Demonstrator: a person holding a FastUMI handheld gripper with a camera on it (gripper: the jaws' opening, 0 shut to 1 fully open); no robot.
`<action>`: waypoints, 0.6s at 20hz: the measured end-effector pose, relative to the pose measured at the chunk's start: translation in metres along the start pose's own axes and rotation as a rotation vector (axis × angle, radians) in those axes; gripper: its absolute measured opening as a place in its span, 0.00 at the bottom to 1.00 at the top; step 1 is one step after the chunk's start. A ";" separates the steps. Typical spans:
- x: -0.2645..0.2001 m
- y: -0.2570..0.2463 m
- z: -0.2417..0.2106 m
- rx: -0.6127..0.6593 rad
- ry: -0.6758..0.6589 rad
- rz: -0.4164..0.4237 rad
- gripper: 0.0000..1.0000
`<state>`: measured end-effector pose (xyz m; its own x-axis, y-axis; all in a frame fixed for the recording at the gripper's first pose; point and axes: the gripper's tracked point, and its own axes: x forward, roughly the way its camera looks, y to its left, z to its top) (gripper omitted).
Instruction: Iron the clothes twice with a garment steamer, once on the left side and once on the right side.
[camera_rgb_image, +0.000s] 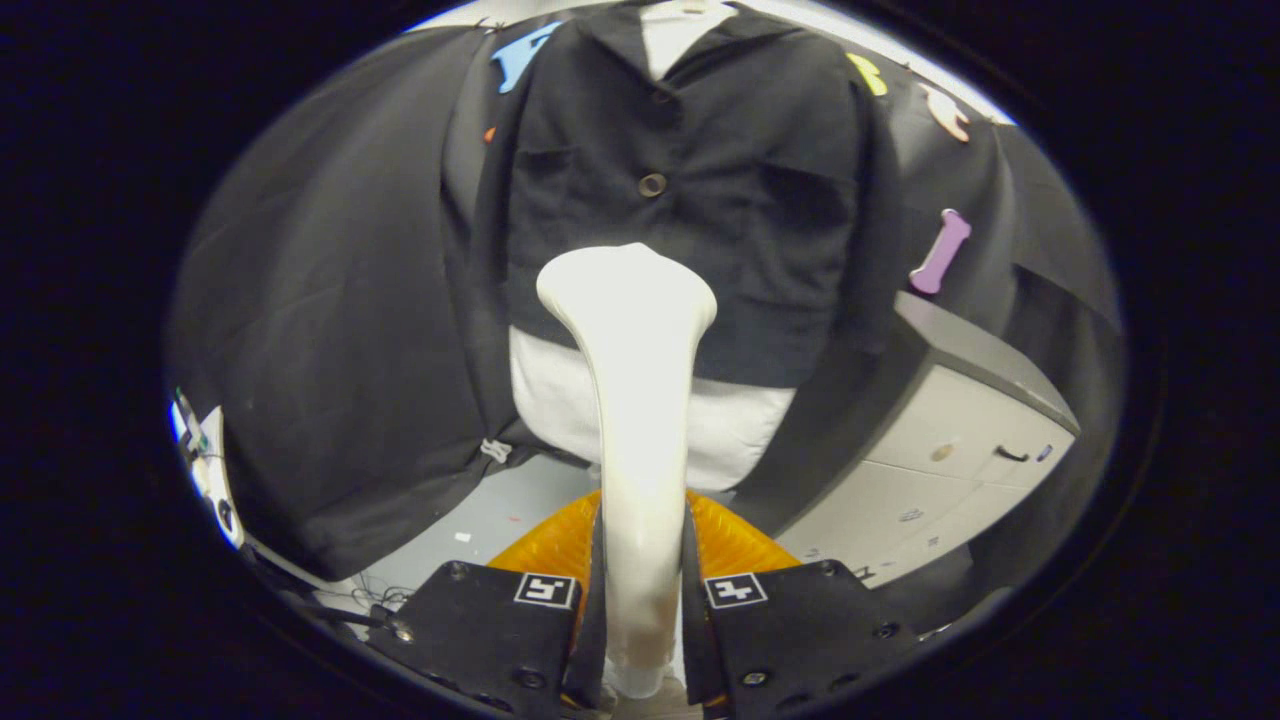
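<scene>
**Steamer held up to the front of the black jacket**

The gripper has its jaws closed on the white handle of the garment steamer, one finger pressing on each side of the handle's lower part. The steamer rises from between the fingers and widens into a flat, rounded head at its far end. That head stands in front of the lower middle of a black jacket, just below the round brown button on the jacket's front. Whether the head touches the cloth cannot be told from this view.

The jacket hangs upright, facing the camera, with its collar open at the top. Under it is a white garment, seen at the neck opening and again as a wide band below the jacket's hem, on both sides of the steamer's handle. A chest pocket shows as a faint outline on each side of the jacket front.

To the right of the jacket, beyond the fingers, stands a grey-topped cabinet with pale drawer fronts; a small dark handle sits on one drawer. The booth's black cloth wall hangs behind and to the left of the jacket, falling to a pale grey floor. Some thin cables lie on the floor near the left finger.
</scene>
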<state>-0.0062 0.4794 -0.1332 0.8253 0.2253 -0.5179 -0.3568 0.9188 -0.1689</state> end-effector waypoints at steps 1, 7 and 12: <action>-0.014 -0.016 0.001 0.022 0.002 -0.024 0.34; -0.076 -0.104 0.023 0.143 -0.050 -0.131 0.34; -0.121 -0.174 0.032 0.199 -0.106 -0.206 0.34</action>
<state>-0.0299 0.3023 -0.0140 0.9162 0.0505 -0.3975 -0.0931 0.9917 -0.0885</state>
